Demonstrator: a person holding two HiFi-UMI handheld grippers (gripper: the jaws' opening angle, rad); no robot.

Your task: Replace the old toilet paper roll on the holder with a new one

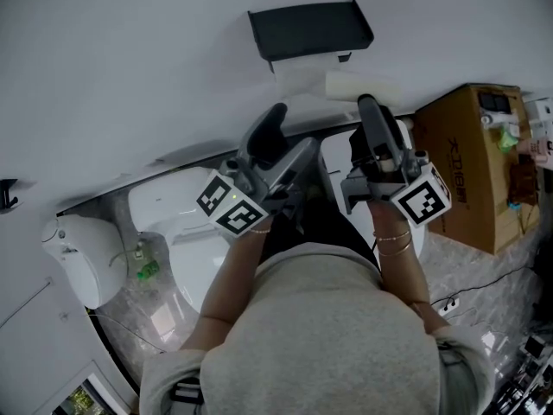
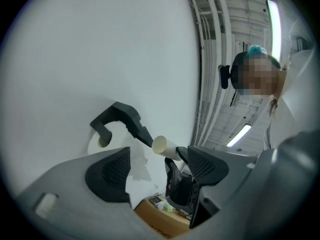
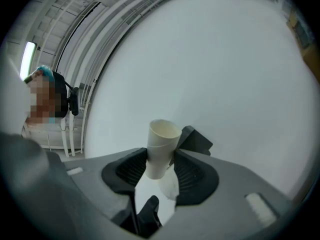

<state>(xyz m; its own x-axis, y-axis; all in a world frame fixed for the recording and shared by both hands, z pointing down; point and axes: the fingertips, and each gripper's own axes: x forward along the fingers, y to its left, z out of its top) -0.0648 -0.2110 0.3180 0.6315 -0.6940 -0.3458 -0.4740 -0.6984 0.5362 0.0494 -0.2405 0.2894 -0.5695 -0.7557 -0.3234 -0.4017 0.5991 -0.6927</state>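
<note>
The right hand-held gripper (image 3: 160, 160) has its jaws closed on an empty cardboard tube (image 3: 161, 144), which it holds near the black holder (image 2: 122, 115) on the white wall (image 2: 100, 44). The left hand-held gripper (image 2: 156, 168) beside it has its jaws wide apart and grips nothing. A white toilet paper roll (image 2: 97, 145) hangs on the holder's arm with a loose sheet trailing down, above a white toilet (image 1: 173, 223), and a cardboard box (image 1: 471, 162) stands to the right.

Left gripper (image 1: 272, 128) and right gripper (image 1: 373, 115) are built in grey, with dark ribbed pads (image 2: 107, 174). A white marker cube (image 1: 232, 206) with black squares is mounted at 7 o'clock of the left jaws and 5 o'clock of the right. A grey short-sleeved top (image 1: 328, 335) and thin bracelets (image 1: 394, 240) are worn.
</note>
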